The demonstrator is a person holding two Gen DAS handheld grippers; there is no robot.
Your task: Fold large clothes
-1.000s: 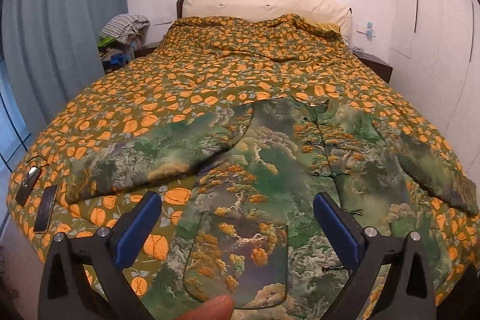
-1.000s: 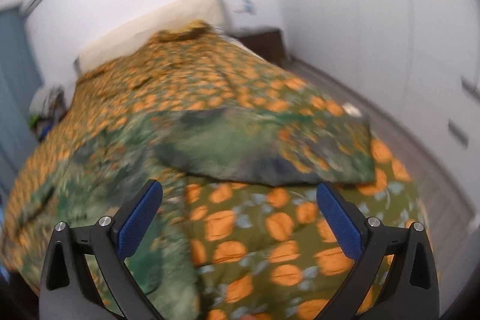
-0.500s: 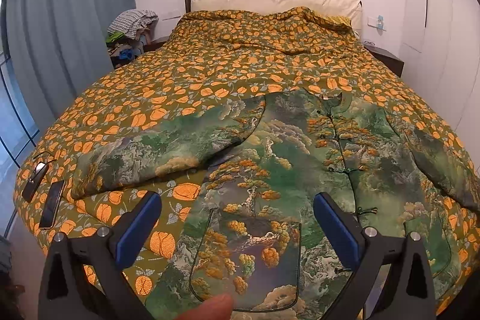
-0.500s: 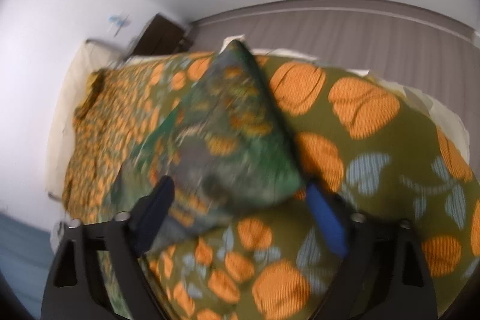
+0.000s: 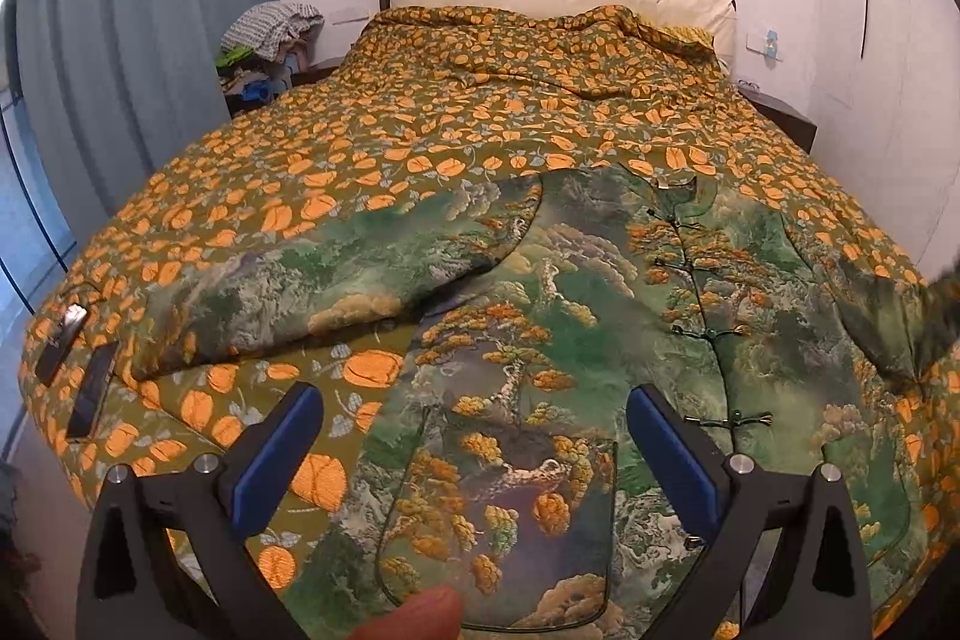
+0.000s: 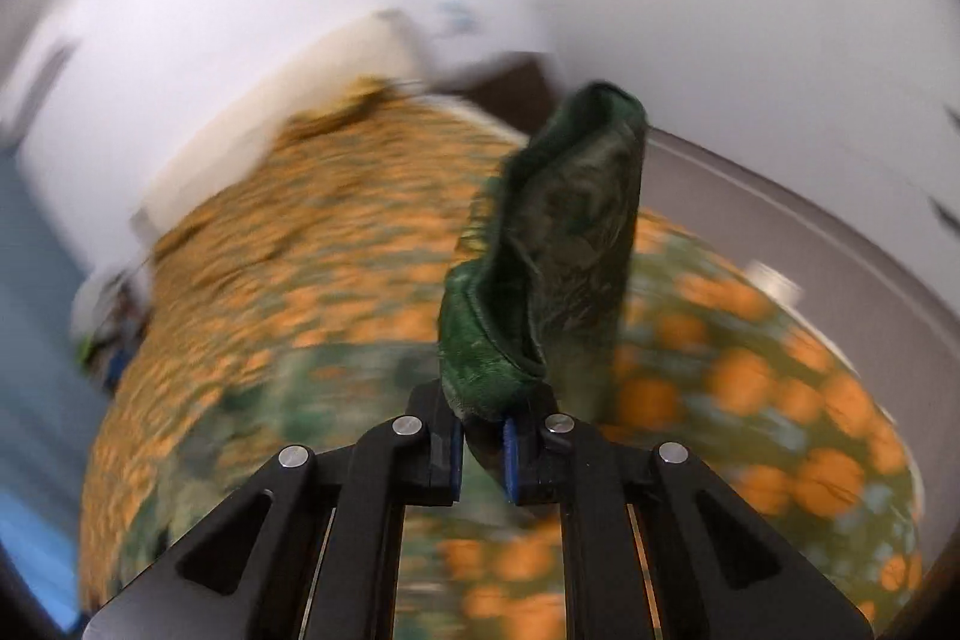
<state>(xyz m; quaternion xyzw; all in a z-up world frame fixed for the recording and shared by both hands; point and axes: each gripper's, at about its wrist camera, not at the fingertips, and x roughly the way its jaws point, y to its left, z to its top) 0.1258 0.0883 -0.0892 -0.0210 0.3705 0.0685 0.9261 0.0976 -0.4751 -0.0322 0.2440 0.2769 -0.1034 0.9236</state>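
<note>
Pinching jacket sleeve (image 6: 558, 244) upright in right tool (image 6: 483, 451), left tool (image 5: 474, 451) spread above jacket (image 5: 600, 340)

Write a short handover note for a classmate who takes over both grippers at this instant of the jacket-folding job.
Right gripper: shut on the cuff end of the right sleeve, lifted off the bed; that view is blurred.
Left gripper: open, empty, above the hem of the green landscape-print padded jacket.
The jacket lies front up, fastened, on the orange-leaf quilt; its left sleeve is spread flat.
Done: right sleeve gripped.
Left: probably lay that sleeve across the chest, fold the other sleeve, then the body.
</note>
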